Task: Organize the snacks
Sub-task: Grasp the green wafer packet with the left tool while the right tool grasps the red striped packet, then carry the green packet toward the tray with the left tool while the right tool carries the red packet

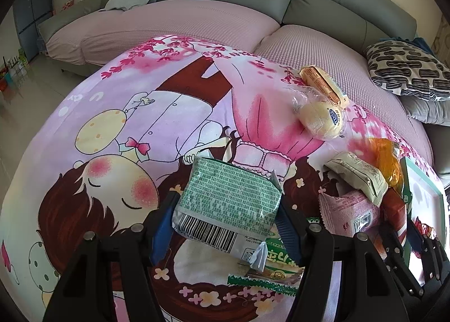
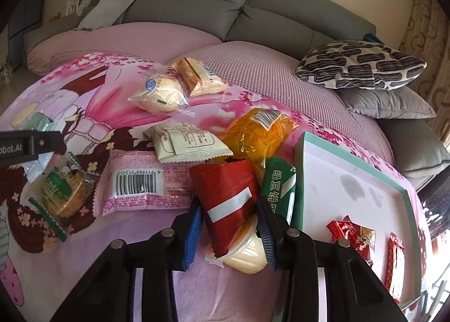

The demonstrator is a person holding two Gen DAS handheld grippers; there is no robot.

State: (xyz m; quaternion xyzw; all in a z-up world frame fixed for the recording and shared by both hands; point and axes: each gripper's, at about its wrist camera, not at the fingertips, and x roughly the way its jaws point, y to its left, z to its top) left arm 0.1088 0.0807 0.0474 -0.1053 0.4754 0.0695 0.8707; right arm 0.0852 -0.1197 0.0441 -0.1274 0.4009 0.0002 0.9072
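Cartoon-print surface (image 2: 42, 279): right claw (image 2: 229, 226) grasps red packet (image 2: 227, 198), tray (image 2: 351, 181) lying immediately right; left claw (image 1: 225, 209) grasps green packet (image 1: 227, 195).

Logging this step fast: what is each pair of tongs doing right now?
Left tongs: closed on the green-printed snack packet.
Right tongs: closed on the red snack packet.
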